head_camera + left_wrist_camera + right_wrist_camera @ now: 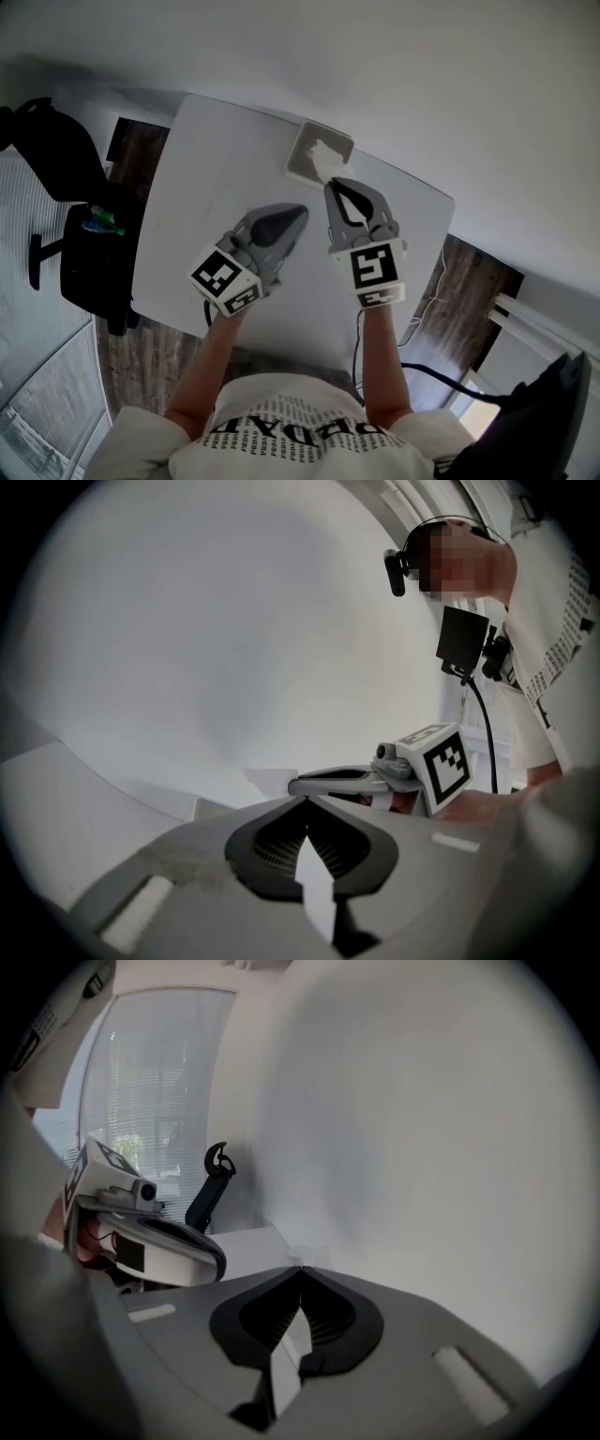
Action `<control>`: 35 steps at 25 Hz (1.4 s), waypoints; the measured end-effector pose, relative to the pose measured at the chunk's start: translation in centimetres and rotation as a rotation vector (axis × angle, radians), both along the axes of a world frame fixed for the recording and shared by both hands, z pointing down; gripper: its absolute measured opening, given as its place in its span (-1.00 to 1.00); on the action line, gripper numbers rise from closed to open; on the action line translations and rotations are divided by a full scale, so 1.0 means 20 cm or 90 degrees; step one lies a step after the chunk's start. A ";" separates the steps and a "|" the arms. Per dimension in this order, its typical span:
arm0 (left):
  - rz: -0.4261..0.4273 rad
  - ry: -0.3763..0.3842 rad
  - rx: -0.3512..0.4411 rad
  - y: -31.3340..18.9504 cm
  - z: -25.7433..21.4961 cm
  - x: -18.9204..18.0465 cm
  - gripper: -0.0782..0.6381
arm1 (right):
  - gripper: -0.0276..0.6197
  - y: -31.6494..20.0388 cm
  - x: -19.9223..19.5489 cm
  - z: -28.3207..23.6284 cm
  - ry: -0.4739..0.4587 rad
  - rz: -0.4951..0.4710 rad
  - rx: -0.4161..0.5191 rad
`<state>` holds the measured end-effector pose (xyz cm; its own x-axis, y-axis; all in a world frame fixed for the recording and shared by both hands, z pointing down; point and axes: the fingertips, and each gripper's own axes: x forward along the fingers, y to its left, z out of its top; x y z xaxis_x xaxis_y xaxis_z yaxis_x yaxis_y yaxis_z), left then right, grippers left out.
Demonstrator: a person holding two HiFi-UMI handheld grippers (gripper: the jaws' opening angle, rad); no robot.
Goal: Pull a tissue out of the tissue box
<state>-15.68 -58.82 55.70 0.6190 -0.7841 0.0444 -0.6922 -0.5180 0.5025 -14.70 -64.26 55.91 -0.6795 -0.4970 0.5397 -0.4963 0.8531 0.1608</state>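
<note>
Right claw (330, 187) is pinched tight on the tissue (323, 167), jaws together on the white corner, and the left gripper view shows that scrap poking out past its tip. The tissue box (305, 150) sits near the far edge of the counter (206, 187), and the sheet stands up out of its top slot to meet the claw. Left claw (302, 210) is closed on nothing, hanging beside its partner and well clear of the box. By the look of it, this is the pull itself: grip made, sheet not yet free. The next move calls for a straight draw up and away from the slot with the pinch kept firm. The box is unheld, so it may lift with the sheet.
</note>
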 end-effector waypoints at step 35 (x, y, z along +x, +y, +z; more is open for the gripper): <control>0.039 -0.060 0.110 0.55 -0.62 0.27 -0.81 | -0.88 0.55 0.26 -0.63 -0.078 -0.012 0.075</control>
<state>-10.32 -47.79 43.28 0.6649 -0.7464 -0.0279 -0.6969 -0.6333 0.3366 -9.59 -53.27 43.26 -0.7467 -0.5380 0.3911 -0.5021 0.8416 0.1991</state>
